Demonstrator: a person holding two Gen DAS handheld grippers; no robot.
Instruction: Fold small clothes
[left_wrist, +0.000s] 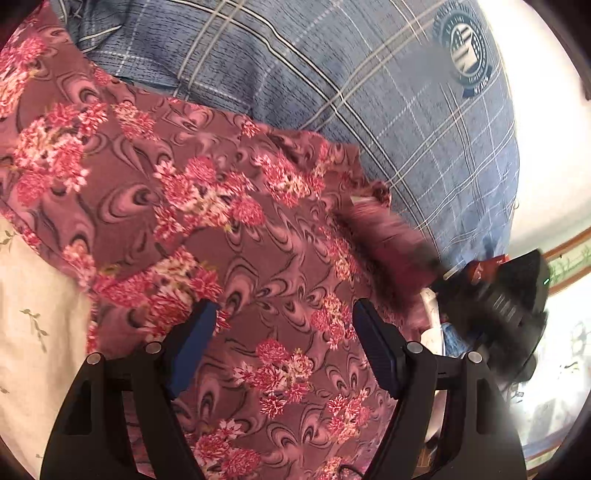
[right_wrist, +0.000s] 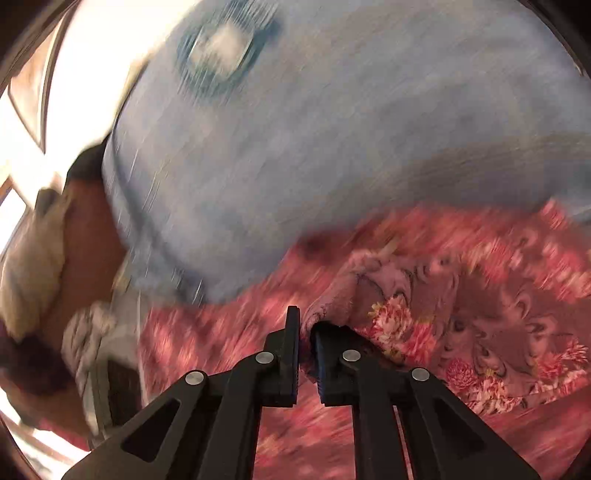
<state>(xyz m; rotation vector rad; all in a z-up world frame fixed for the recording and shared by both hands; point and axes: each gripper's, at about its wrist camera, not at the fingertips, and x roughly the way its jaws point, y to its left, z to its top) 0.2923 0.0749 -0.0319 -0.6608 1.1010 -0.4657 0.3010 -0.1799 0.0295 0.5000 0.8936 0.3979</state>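
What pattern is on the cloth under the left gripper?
Pink-red flower clusters with dark swirls on mauve floral cloth; clearest in the left wrist view.

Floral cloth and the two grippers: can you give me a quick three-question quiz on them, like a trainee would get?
1. True or false: the left gripper is open above the floral cloth.
2. What does the right gripper pinch? A the floral cloth; B a sock; C nothing.
3. What colour is the checked fabric beyond the floral cloth?
Key: 1 true; 2 A; 3 blue.
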